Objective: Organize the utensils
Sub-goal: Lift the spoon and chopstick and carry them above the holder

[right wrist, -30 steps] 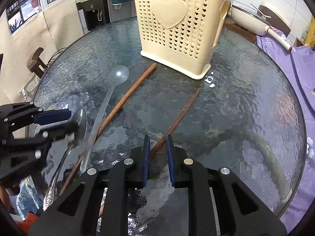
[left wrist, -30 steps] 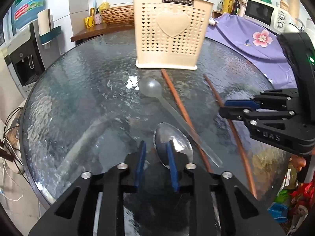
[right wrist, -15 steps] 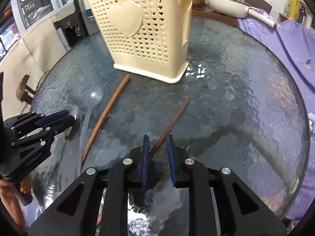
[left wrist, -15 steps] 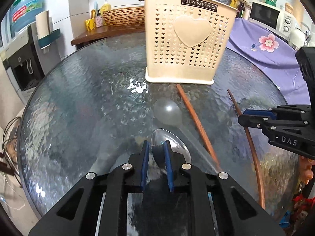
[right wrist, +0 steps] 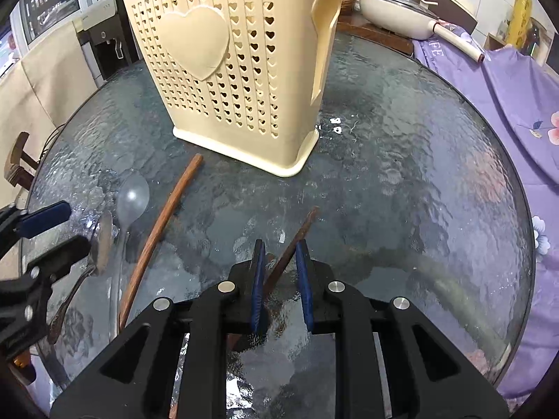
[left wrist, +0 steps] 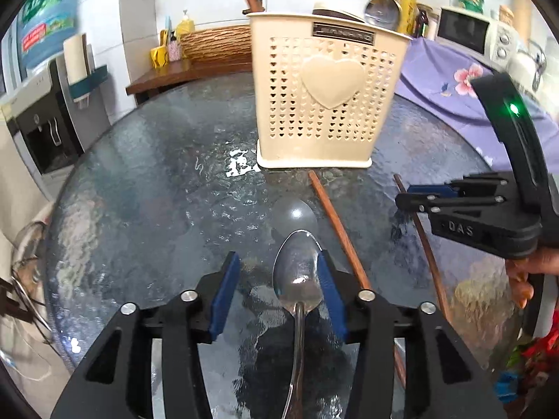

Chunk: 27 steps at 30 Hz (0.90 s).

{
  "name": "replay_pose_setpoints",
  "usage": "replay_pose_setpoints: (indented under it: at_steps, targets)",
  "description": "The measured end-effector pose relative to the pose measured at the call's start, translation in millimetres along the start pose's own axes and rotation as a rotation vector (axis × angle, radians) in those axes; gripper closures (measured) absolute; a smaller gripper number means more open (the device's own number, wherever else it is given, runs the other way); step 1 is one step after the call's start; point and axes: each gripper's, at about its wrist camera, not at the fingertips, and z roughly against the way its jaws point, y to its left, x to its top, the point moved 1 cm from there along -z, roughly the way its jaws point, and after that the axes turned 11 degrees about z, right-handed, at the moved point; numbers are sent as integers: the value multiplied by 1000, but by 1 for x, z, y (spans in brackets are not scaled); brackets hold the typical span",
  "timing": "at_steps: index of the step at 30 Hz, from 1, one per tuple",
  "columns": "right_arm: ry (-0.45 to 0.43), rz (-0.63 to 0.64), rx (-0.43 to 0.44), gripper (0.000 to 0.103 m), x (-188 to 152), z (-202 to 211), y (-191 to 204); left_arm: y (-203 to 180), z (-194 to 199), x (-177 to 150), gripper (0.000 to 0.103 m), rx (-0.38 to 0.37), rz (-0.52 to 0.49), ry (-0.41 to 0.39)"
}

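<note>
Opening, the left gripper has a spoon between its jaws, resting against one pad; re-centre before closing; right gripper pinches a chopstick; lift toward the caddy.

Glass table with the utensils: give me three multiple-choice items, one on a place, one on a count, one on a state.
1. The metal spoon lies: A on a plate; B between the jaws of the left gripper; C on the floor.
2. Brown chopsticks in view: A one; B two; C four.
3. The basket stands: A upright; B on its side; C upside down.
Answers: B, the spoon's bowl sits between the opening jaws; B, two brown sticks show; A, its base rests flat on the table.
</note>
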Motion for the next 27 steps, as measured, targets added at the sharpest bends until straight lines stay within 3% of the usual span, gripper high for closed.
replay_pose_setpoints:
  at_steps: [7, 12, 19, 24, 27]
  targets:
    - [4, 4, 19, 84, -7, 6, 8, -15, -4, -15, 52, 42, -107, 56]
    - [9, 7, 14, 84, -10, 7, 13, -8, -15, -13, 52, 19, -82, 91]
    - [5, -53, 44, 84, 4, 1, 11, -3, -29, 4, 66, 0, -43, 111]
    - [-2, -24, -23, 84, 12, -4, 21, -7, -30, 6, 67, 4, -48, 117]
    - [-11, -28, -28, 93, 15, -6, 24, -11, -31, 6, 67, -5, -47, 118]
